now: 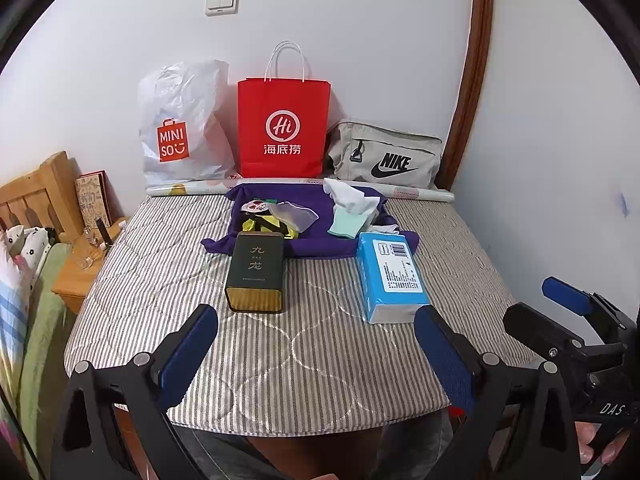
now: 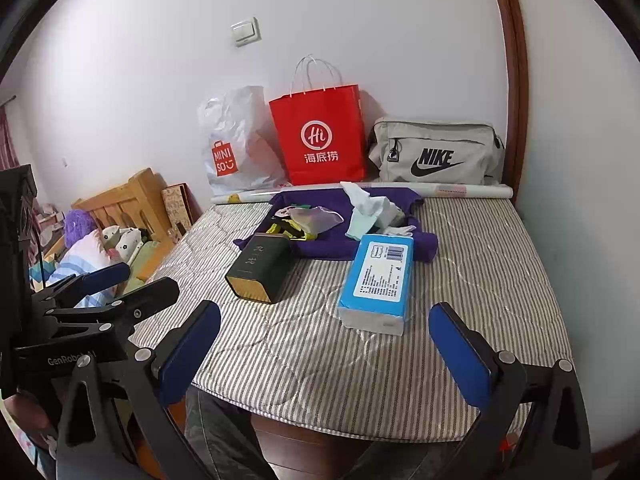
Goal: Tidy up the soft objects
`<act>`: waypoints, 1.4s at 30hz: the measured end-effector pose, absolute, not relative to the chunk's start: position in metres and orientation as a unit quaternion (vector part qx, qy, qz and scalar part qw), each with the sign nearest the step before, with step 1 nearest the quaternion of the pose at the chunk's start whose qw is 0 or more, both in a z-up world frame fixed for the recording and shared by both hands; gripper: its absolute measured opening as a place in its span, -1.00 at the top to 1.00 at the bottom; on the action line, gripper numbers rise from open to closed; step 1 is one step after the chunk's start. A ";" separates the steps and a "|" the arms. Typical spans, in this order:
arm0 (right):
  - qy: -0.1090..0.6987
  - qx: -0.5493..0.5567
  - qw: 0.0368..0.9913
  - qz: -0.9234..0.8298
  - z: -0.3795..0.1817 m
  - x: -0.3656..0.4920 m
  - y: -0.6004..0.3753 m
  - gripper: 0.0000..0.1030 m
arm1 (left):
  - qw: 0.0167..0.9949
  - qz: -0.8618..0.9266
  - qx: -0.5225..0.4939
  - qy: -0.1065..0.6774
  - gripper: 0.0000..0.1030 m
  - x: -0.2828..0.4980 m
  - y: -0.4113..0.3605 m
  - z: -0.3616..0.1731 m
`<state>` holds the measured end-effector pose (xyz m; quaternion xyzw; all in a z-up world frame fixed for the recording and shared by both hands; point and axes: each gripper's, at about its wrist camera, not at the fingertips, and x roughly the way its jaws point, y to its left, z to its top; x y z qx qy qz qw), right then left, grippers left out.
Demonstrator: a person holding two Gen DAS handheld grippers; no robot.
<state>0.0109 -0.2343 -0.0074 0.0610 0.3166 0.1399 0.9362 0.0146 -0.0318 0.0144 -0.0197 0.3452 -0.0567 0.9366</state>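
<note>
A purple cloth (image 1: 316, 236) (image 2: 332, 246) lies at the back of the striped pad. On it are white and mint cloths (image 1: 350, 210) (image 2: 370, 210), a clear pouch (image 1: 294, 214) (image 2: 316, 216) and yellow-black items (image 1: 266, 226). A dark green tin (image 1: 256, 272) (image 2: 262, 268) and a blue tissue pack (image 1: 390, 276) (image 2: 378, 282) lie in front. My left gripper (image 1: 316, 350) (image 2: 120, 280) is open and empty over the pad's near edge. My right gripper (image 2: 324, 354) (image 1: 536, 304) is open and empty, beside it.
A white Miniso bag (image 1: 180, 128), a red paper bag (image 1: 282, 128) and a grey Nike bag (image 1: 386, 156) stand against the back wall behind a paper roll (image 1: 192, 189). A wooden nightstand (image 1: 76, 280) and a bed (image 2: 104, 248) are at the left.
</note>
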 end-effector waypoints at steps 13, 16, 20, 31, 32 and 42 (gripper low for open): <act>0.314 0.056 0.938 0.137 -0.007 0.006 -0.233 -0.99 | 0.936 -0.057 -0.017 0.346 -0.93 0.015 -0.033 0.013; 0.314 0.057 0.938 0.137 -0.007 0.006 -0.234 -0.99 | 0.936 -0.058 -0.018 0.346 -0.93 0.014 -0.033 0.013; 0.314 0.058 0.938 0.138 -0.007 0.006 -0.234 -0.99 | 0.936 -0.058 -0.017 0.346 -0.93 0.014 -0.033 0.013; 0.313 0.056 0.938 0.138 -0.005 0.007 -0.234 -0.99 | 0.937 -0.056 -0.018 0.345 -0.93 0.013 -0.034 0.014; 0.313 0.056 0.938 0.137 -0.005 0.007 -0.235 -0.99 | 0.936 -0.057 -0.018 0.346 -0.93 0.013 -0.034 0.013; 0.313 0.054 0.938 0.138 -0.005 0.006 -0.234 -0.99 | 0.937 -0.056 -0.018 0.346 -0.93 0.013 -0.034 0.013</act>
